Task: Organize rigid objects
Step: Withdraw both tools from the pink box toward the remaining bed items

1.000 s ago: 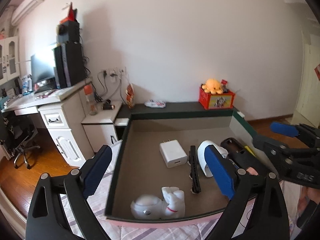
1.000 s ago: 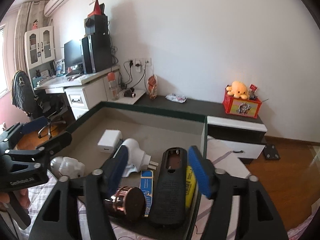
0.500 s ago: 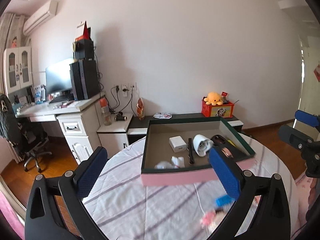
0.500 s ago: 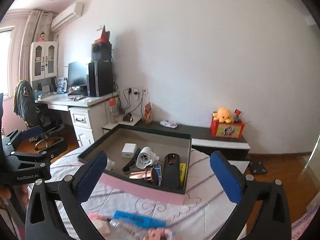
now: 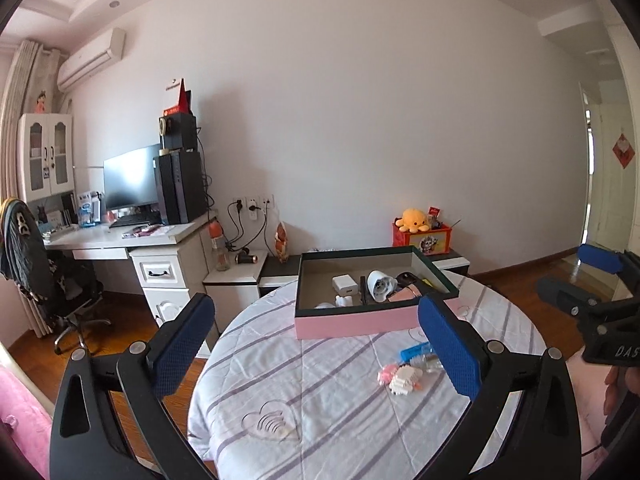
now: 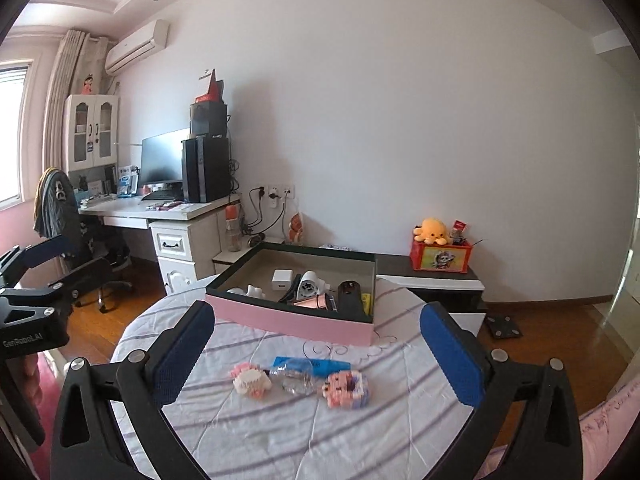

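Hovering above the near side of the round table (image 6: 400, 412), both grippers are empty with jaws spread wide: left gripper (image 5: 316, 344), right gripper (image 6: 316, 348).

Ahead of both, at the table's far side: pink-walled box (image 6: 296, 322), already loaded with a white charger (image 6: 282, 280), a white hair dryer (image 6: 310, 286), a black remote (image 6: 349, 295) and other small items too crowded to tell apart.

Between the box and the right gripper, on the striped cloth: blue packet (image 6: 316, 364), clear plastic wrapper (image 6: 294, 378), two small brick-built toys, one cream and pink (image 6: 250, 378), one pink (image 6: 346, 390), all close together. The left wrist view shows the same cluster ahead and right of its jaws.

Judgement: sorting partly done; step in hand is choosing the next loose piece.

Next move calls for lowering one gripper over a single toy, jaws straddling it, closing gently since block models may break apart, then carrying it forward into the box.
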